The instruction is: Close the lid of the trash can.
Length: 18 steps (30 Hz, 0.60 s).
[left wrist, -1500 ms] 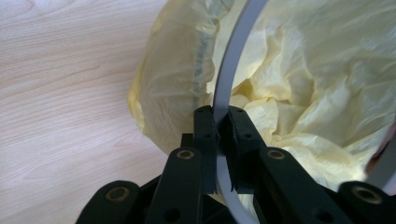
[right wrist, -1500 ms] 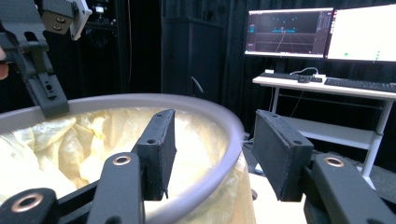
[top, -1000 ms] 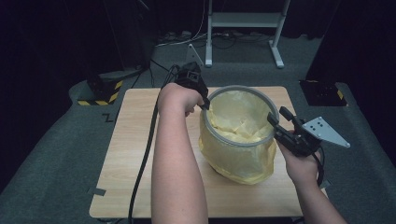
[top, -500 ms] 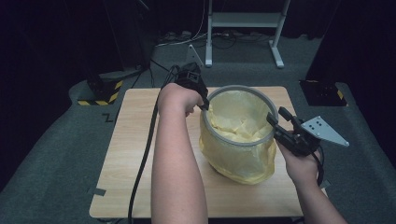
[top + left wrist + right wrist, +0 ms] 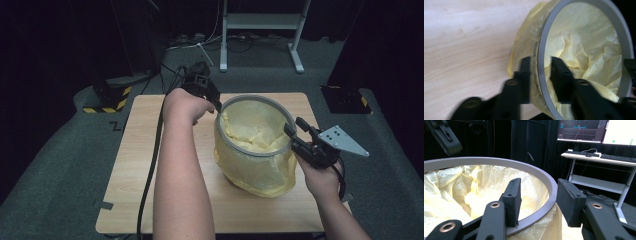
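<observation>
Because the yellow liner [image 5: 260, 170] is thin and limp, grip the stiff grey ring [image 5: 541, 62]; both jaws straddle it, part-open, unclamped.

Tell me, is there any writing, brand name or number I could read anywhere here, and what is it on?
No text can be read in these pictures.
Monitors behind the desk: lit lines and dots, too small to read.
Keyboard: keys too small to read.
Yellow bag, grey ring, wooden table: no print seen.
Grey plate on the right tool: holes, no lettering.
Black-and-yellow striped block: a warning pattern, no words.
</observation>
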Available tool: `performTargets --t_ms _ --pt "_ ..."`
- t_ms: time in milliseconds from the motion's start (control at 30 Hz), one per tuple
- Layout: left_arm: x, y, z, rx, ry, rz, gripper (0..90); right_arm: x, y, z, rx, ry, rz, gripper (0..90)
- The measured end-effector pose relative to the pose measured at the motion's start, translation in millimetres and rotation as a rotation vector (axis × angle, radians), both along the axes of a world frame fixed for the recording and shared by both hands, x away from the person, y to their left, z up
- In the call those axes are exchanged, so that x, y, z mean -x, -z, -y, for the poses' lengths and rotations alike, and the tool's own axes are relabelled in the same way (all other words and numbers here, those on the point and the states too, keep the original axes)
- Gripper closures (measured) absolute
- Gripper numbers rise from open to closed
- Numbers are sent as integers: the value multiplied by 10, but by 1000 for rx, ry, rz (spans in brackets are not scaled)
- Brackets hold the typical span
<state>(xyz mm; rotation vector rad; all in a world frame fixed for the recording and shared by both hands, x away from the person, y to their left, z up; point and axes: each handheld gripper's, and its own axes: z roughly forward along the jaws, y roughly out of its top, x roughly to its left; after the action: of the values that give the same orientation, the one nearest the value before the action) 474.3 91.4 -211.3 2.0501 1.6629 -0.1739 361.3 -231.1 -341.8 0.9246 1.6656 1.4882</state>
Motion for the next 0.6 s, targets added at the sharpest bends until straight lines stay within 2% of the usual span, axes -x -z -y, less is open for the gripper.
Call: performTargets --t_ms 33,100,233,600 --pt "19 -11 11 21 27 -1 896 0 1 -3 -1 1 -1 546" --pt "41 19 55 29 70 -21 897 1 2 -6 -3 2 -3 547" --pt "45 131 84 -4 75 -56 899 3 1 -16 4 3 1 549" --pt "79 293 39 38 71 -39 900 11 23 -26 1 4 10 558"
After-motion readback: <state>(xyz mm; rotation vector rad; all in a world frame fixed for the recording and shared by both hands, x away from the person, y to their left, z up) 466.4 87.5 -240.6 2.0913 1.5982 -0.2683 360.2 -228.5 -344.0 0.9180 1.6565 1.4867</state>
